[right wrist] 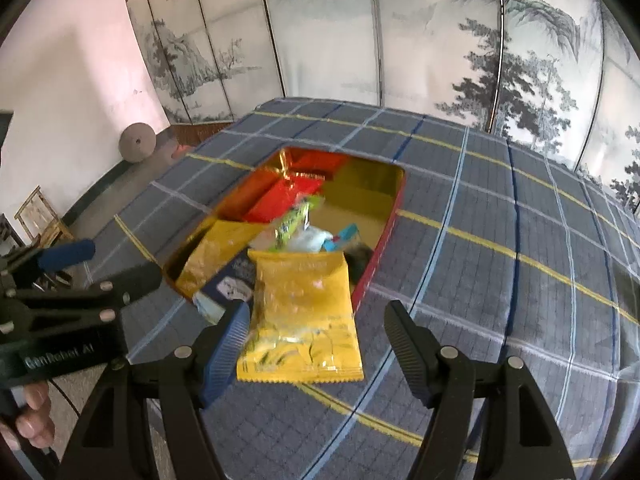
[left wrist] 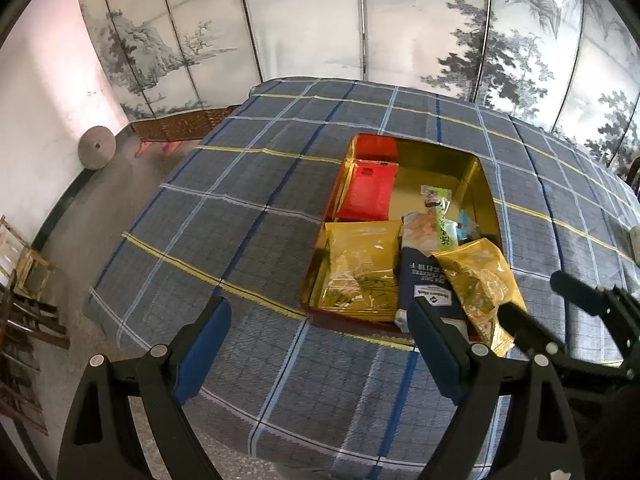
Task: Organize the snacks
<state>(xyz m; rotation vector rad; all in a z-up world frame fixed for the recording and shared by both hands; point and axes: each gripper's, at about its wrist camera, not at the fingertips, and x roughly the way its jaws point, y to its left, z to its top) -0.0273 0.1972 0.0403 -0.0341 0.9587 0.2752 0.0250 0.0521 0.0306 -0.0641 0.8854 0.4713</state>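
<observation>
Only legible txt "GenRobot AI" on left gripper (right wrist: 96, 268); both grippers' fingers apart, nothing gripped.

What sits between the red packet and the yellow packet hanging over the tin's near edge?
In the right wrist view, a green-wrapped snack and pale packets lie in the tin between the red packet and the yellow packet.

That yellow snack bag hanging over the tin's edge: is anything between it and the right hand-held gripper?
Nothing visible. The yellow snack bag lies half out of the tin, right before the open right hand-held gripper, with only tablecloth around.
</observation>
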